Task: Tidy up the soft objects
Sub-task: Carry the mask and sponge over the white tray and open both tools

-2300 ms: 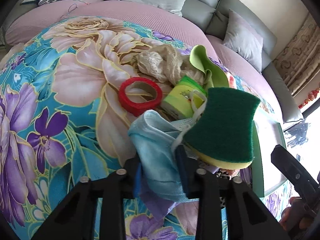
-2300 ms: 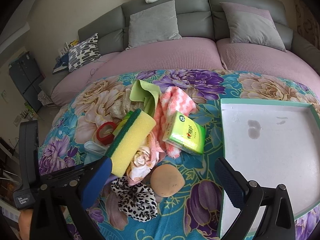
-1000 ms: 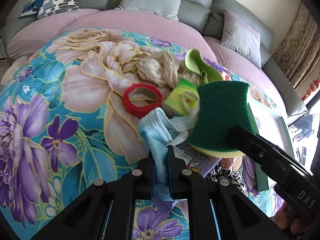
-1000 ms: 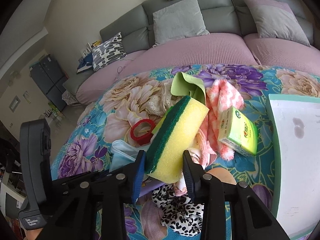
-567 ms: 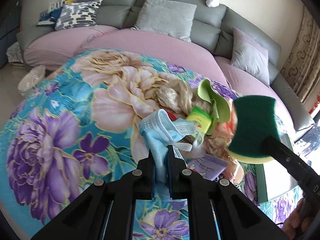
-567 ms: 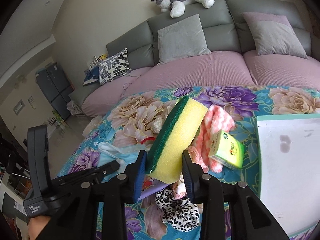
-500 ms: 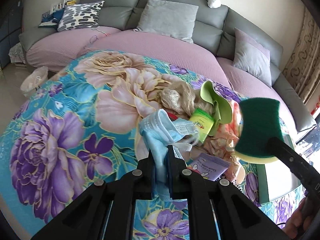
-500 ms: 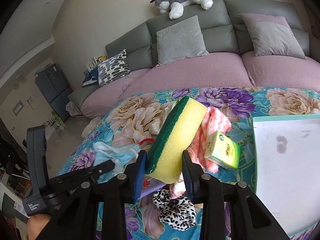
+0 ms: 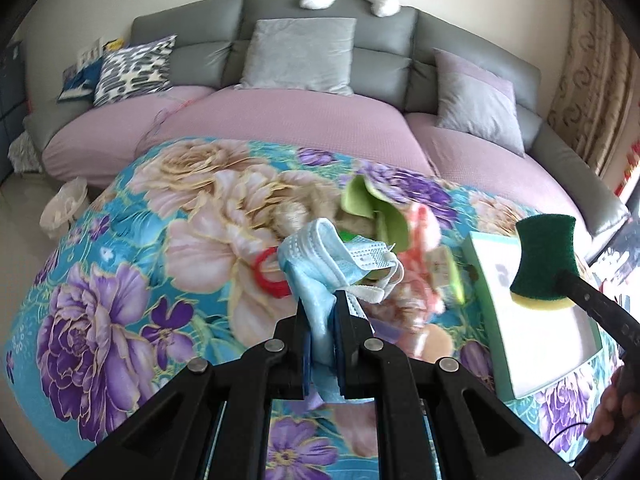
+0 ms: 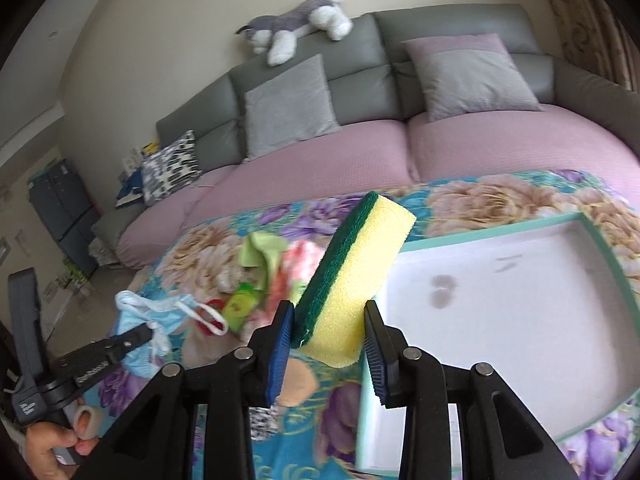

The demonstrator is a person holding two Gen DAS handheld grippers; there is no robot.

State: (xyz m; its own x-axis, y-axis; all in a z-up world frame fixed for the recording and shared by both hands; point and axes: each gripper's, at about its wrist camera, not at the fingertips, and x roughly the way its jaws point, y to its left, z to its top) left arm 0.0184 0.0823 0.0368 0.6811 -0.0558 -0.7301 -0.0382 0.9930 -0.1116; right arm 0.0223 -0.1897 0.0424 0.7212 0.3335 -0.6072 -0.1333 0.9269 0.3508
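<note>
Currently both grippers are loaded, each clear of the floral cloth (image 9: 120, 280). Left gripper (image 9: 323, 332): jaws pinched fully together on a blue face mask (image 9: 320, 264), which bunches above the pads with its ear loops dangling. Thin fabric, so a tight pinch is probably needed to keep it from slipping.

Right gripper (image 10: 326, 336): jaws partly open, clamped across the thickness of the sponge (image 10: 354, 280), green scour face at 9 o'clock, yellow foam at 3 o'clock. The sponge hangs over the near-left rim of the white tray (image 10: 520, 320), which looks empty. Judged: tray is the drop-off.

Remaining pile (image 10: 272, 276) (2 cloths, a green pack, a red ring) lies at 9 o'clock of the tray, untouched.
</note>
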